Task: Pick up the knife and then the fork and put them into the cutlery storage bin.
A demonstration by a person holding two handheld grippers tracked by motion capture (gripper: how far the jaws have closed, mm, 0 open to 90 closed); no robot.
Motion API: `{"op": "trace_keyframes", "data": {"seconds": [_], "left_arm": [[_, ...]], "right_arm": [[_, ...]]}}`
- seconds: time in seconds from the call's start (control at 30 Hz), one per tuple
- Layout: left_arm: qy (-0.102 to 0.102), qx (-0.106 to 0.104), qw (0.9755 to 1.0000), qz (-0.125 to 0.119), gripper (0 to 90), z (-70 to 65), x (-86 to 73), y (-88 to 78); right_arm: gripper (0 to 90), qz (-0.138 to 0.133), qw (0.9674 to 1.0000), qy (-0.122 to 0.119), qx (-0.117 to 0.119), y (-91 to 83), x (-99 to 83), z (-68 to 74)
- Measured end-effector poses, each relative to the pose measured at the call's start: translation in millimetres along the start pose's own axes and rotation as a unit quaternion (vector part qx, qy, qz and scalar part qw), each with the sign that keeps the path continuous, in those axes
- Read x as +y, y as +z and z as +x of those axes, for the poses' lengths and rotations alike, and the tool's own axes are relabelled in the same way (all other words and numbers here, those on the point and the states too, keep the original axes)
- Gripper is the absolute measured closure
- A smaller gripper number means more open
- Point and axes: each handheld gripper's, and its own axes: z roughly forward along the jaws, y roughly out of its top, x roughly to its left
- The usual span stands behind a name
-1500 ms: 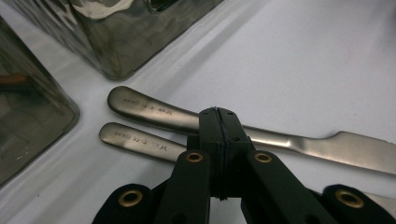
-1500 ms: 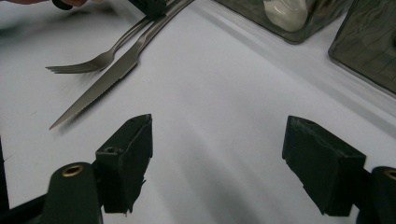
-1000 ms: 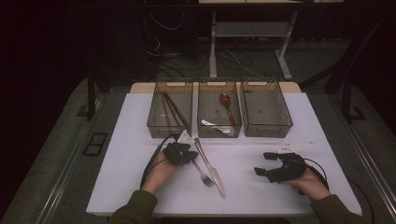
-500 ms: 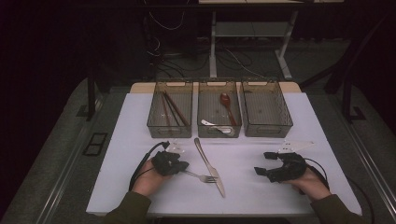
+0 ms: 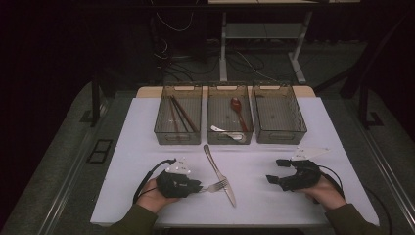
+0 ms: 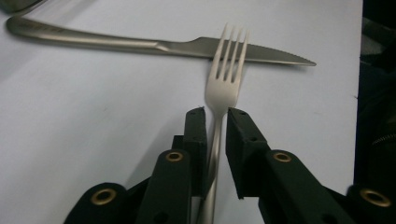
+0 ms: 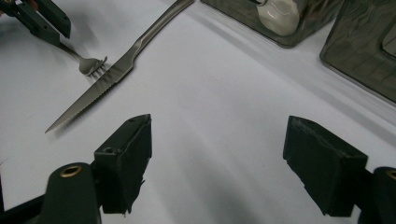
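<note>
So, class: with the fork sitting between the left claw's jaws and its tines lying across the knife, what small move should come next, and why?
Probably close the left claw on the fork: its jaws have just opened slightly, pads apparently off the handle.

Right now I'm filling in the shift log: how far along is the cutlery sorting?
Partly done. Chopsticks lie in the left bin; a red spoon and a pale spoon lie in the middle bin. In hand: the left gripper has the fork between its fingers, jaws just opening, tines over the knife. Left: fork and knife on the table; the right gripper waits open.
</note>
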Motion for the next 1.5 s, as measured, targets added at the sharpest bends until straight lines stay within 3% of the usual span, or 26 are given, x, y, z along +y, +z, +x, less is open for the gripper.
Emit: {"op": "trace_keyframes", "data": {"seconds": [0.2,0.27,0.4,0.63,0.8,0.87,0.93,1.07,1.27,1.5], "left_arm": [[0.008,-0.006,0.9997,0.022,76.3,0.3,-3.0,10.5],[0.005,-0.006,0.9998,0.019,78.0,0.4,-4.4,11.1],[0.019,0.004,0.9996,0.023,82.0,-1.5,-4.2,11.2],[0.032,0.006,0.9992,0.022,84.5,-2.6,-4.1,10.9],[0.017,0.022,0.9996,0.0,84.6,-0.5,-0.1,7.6],[0.013,0.031,0.9993,-0.014,84.6,-0.1,4.7,5.6],[0.008,0.035,0.999,-0.026,84.6,-0.9,10.5,5.8],[0.011,0.045,0.9984,-0.033,84.7,-5.3,24.6,11.1],[0.01,0.059,0.9972,-0.045,84.7,-12.3,40.8,20.8],[0.011,0.08,0.9954,-0.051,84.9,-13.1,57.8,27.3]], "right_arm": [[23.5,-0.002,1.0,-0.002,0.001,-0.3,-0.2,-0.1],[23.5,-0.002,1.0,-0.002,0.0,-0.2,-0.3,-0.3],[23.4,-0.003,1.0,-0.005,0.001,0.0,-0.1,0.1],[19.9,-0.011,0.9999,-0.004,-0.003,0.8,0.6,1.4],[16.7,-0.016,0.9999,0.002,0.002,4.3,4.2,3.0],[13.6,-0.016,0.9997,0.015,0.013,6.5,7.7,4.2],[13.3,-0.02,0.9985,0.032,0.039,8.5,12.9,5.9],[13.9,-0.029,0.9977,0.022,0.056,15.1,25.1,15.0],[17.0,-0.049,0.995,0.033,0.081,28.9,40.4,26.7],[33.5,-0.072,0.992,0.043,0.095,43.4,57.5,31.9]]}}
